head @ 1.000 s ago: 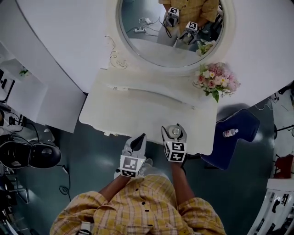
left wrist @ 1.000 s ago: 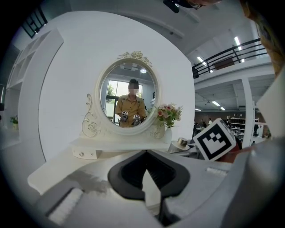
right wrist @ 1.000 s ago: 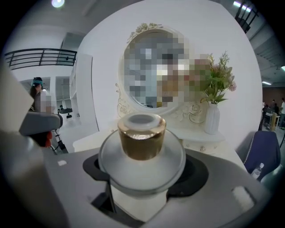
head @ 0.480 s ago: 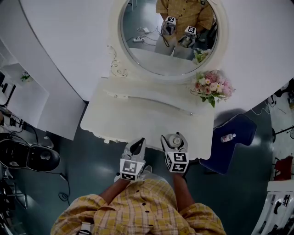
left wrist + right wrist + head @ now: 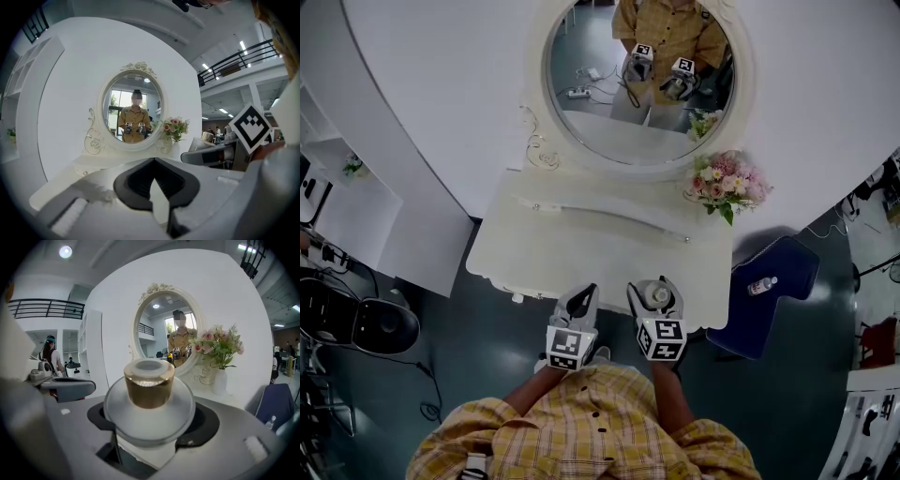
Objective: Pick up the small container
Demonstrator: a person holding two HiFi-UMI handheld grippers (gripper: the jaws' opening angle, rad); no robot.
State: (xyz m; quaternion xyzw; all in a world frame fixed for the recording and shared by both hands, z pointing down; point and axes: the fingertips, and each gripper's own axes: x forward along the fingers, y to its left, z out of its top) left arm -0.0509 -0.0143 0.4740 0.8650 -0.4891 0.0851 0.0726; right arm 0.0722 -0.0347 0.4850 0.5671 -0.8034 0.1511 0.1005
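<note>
The small container (image 5: 656,294) is a clear round jar with a gold cap. My right gripper (image 5: 657,289) is shut on it over the front edge of the white vanity table (image 5: 581,246). In the right gripper view the container (image 5: 149,397) fills the middle, upright between the jaws of the right gripper (image 5: 150,425). My left gripper (image 5: 583,294) hangs beside it to the left, shut, with nothing in it. In the left gripper view the black pads of the left gripper (image 5: 153,163) meet at their tips.
An oval mirror (image 5: 637,84) stands behind the table and reflects the person and both grippers. A flower bouquet (image 5: 727,181) sits at the table's right rear. A dark blue seat (image 5: 787,267) with a small bottle (image 5: 759,284) is to the right. Black equipment (image 5: 356,323) lies on the floor to the left.
The head view has drifted slightly, so the table and mirror sit a little higher. Both grippers stay at the table's front edge, the right one still holding the container.
</note>
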